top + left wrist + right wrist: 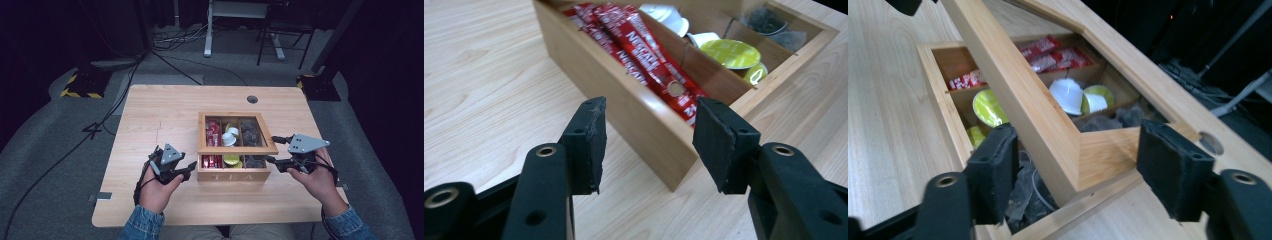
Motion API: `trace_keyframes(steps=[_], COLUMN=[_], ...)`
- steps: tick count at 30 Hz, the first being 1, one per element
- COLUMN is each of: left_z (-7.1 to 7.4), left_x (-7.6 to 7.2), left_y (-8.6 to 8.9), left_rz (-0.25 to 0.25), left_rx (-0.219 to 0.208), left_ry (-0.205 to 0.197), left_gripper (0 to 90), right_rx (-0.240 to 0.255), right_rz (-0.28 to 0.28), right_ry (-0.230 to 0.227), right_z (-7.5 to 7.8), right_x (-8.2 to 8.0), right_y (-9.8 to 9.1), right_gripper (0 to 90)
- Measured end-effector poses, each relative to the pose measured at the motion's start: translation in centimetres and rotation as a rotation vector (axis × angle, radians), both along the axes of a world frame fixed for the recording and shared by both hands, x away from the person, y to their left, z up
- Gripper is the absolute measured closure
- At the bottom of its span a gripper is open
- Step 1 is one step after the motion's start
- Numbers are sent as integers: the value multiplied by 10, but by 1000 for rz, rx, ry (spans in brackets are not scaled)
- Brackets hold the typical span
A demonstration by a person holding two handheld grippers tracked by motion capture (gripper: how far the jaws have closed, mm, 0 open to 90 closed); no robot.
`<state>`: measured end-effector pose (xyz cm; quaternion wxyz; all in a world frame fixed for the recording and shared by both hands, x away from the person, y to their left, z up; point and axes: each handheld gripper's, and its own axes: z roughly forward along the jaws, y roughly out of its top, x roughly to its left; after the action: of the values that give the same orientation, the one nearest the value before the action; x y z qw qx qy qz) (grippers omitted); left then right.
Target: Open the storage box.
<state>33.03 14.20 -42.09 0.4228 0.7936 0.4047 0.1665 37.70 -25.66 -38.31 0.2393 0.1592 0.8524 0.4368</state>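
The tea box (pixel 234 170) sits near the middle of the bench (pixel 150 120), its windowed lid (pixel 237 148) raised partway over compartments of red sachets (pixel 644 55), yellow-green capsules (pixel 730 53) and dark tea bags (pixel 1108 122). The right hand-held gripper (pixel 1078 165) has the lid's front corner between its parted jaws, pads clear of the wood. The left hand-held gripper (pixel 649 135) stands open and empty at the box's left front corner.

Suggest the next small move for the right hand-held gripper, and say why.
Probably close the right hand-held gripper on the lid corner before raising it further: the lid is half raised over the tea box, its corner between pads not yet pressing.
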Motion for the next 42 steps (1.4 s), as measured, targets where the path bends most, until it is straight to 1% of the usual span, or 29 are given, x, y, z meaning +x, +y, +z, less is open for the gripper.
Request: trace_keyframes(steps=[3, 8, 9, 12, 15, 17, 19, 20, 24, 28, 32, 35, 36, 40, 42], left_z=[-1, -7, -9, -13, -18, -22, -27, -29, -39, -47, -55, -59, -60, -66, -69], left_x=[-1, 1, 3, 7, 11, 14, 17, 18, 23, 24, 25, 22, 19, 13, 11], left_y=[6, 22, 26, 34, 43, 49, 57, 59, 70, 77, 83, 87, 88, 92, 94], left_rz=[24, 69, 80, 106, 138, 152, 169, 176, 201, 229, 239, 244, 248, 252, 248], left_rx=[-2, 3, -3, 8, 41, 53, 52, 52, 62, 78, 85, 95, 100, 125, 147], left_ry=[6, 27, 32, 40, 44, 49, 57, 65, 88, 96, 102, 105, 113, 114, 115], left_gripper=[473, 469, 468, 455, 431, 426, 422, 422, 393, 363, 350, 342, 338, 326, 319], right_rx=[7, 30, 33, 46, 57, 60, 70, 70, 70, 96, 131, 145, 149, 152, 157], right_rz=[12, 22, 21, 21, 16, 14, 3, 3, 0, -1, -5, -7, -8, -11, -15], right_ry=[-14, -15, -15, -15, -9, -7, 2, 2, 2, 10, 11, 9, 8, 1, -5], right_z=[8, 20, 22, 29, 36, 39, 46, 46, 54, 60, 67, 73, 75, 82, 86], right_x=[2, 9, 10, 14, 18, 21, 27, 27, 34, 43, 54, 63, 65, 78, 85], right_y=[0, 0, 0, 0, 0, 0, 0, 0, 1, 1, 0, 0, 1, 3, 3], right_gripper=[393, 433, 440, 460, 472, 479, 491, 491, 511, 517, 518, 520, 522, 522, 523])
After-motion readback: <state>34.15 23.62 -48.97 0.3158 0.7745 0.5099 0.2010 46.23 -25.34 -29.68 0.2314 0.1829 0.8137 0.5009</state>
